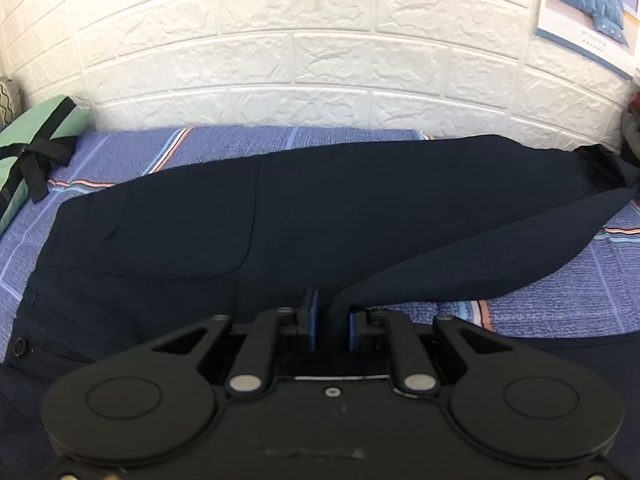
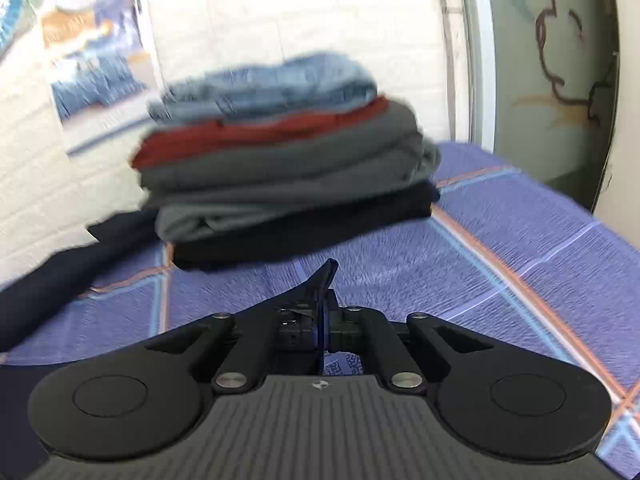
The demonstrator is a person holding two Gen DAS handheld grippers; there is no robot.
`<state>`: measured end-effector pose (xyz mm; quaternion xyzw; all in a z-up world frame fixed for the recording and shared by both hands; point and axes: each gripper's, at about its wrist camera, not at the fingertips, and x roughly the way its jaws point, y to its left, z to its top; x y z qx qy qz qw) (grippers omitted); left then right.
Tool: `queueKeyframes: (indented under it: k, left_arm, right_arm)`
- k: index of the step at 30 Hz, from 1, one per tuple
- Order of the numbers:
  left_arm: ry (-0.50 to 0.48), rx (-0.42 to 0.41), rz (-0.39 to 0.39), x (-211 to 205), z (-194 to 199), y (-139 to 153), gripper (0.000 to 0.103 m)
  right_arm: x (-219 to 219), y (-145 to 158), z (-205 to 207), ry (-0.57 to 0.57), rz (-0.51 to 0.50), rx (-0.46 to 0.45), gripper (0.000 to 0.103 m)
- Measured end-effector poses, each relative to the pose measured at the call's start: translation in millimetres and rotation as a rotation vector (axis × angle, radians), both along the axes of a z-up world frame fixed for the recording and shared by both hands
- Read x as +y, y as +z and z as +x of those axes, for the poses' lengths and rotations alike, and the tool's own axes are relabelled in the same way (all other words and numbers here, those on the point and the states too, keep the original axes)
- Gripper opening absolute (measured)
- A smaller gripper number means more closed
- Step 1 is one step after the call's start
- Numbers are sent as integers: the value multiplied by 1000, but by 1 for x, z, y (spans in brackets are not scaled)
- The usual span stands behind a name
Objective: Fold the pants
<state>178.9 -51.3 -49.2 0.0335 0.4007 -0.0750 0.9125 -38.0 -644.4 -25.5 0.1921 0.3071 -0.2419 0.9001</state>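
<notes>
Two grippers clamped on navy pants (image 1: 280, 216) | left gripper (image 1: 333, 320) pinches a bunched fold | right gripper (image 2: 326, 316) nips a fabric corner | pants spread across blue striped bedsheet (image 1: 224, 140) | folded clothes stack (image 2: 288, 168) ahead of right gripper

I can read no text: the small print on the wall poster (image 1: 592, 8) is too blurred for me.

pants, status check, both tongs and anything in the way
Left tongs shut on navy pants. Right tongs shut on pants edge. Folded clothes stack ahead.
</notes>
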Motion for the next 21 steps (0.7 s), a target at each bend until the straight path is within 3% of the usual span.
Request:
queueKeyframes:
  k: [3, 5, 6, 8, 12, 14, 21]
  left_arm:
    - [7, 3, 1, 0, 3, -5, 22]
    - [17, -5, 16, 1, 3, -6, 37]
    - [21, -6, 20, 0, 5, -10, 45]
    - [12, -2, 2, 6, -1, -7, 46]
    - [-14, -21, -39, 19, -25, 7, 61]
    - [-22, -38, -59, 24, -41, 15, 64]
    - [59, -77, -113, 75, -95, 38, 71]
  right_arm:
    - [-8, -19, 10, 4, 42, 59, 9]
    - [-9, -18, 5, -24, 42, 71, 33]
    - [-9, -14, -3, -48, 37, 50, 39]
    - [-7, 0, -26, -58, 36, -8, 65]
    - [8, 24, -74, -33, 40, -56, 78]
    - [21, 31, -99, 3, 53, -81, 92]
    - [76, 28, -136, 135, -22, -7, 94]
